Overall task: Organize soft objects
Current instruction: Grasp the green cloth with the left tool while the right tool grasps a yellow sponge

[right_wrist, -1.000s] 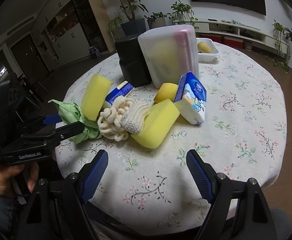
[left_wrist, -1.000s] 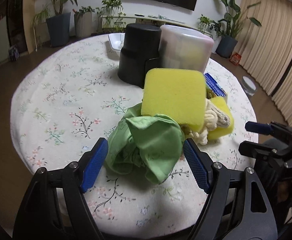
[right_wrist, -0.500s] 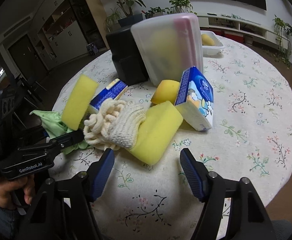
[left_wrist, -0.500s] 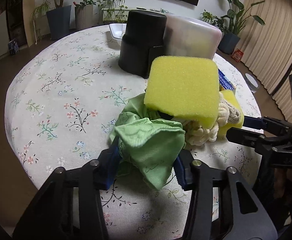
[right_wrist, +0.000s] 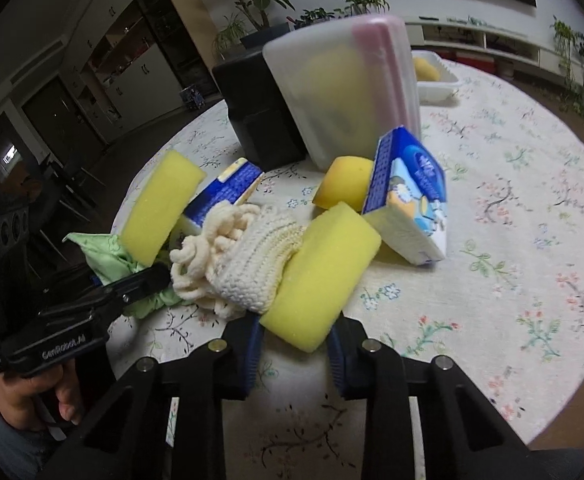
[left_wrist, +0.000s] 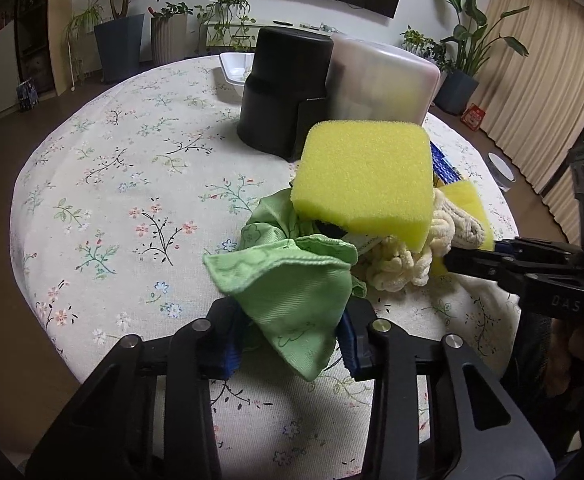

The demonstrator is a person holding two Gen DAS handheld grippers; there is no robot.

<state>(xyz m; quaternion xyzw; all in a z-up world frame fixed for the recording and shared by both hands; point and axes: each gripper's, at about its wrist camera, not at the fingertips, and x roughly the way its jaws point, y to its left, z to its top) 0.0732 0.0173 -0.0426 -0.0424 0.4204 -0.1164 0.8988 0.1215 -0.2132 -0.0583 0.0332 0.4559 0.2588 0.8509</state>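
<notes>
My left gripper (left_wrist: 290, 336) is shut on the green cloth (left_wrist: 292, 292), whose far end lies under a yellow sponge (left_wrist: 366, 178) that leans on a blue tissue pack (right_wrist: 228, 190). My right gripper (right_wrist: 294, 338) is shut on a second yellow sponge (right_wrist: 324, 272) lying against a cream knitted cloth (right_wrist: 244, 260). That cream cloth (left_wrist: 408, 256) sits between the two sponges. The green cloth (right_wrist: 112, 262) shows in the right wrist view beside the left gripper (right_wrist: 132, 284).
A black container (left_wrist: 284, 88) and a translucent lidded box (left_wrist: 384, 80) stand behind the pile on the round floral table (left_wrist: 112, 184). A second blue tissue pack (right_wrist: 412, 196) and a yellow round sponge (right_wrist: 346, 182) lie right. A white tray (right_wrist: 436, 80) sits at the far edge.
Both grippers moved forward and closed: the left onto the green cloth, the right onto the near yellow sponge. The cloth's near end is lifted a little.
</notes>
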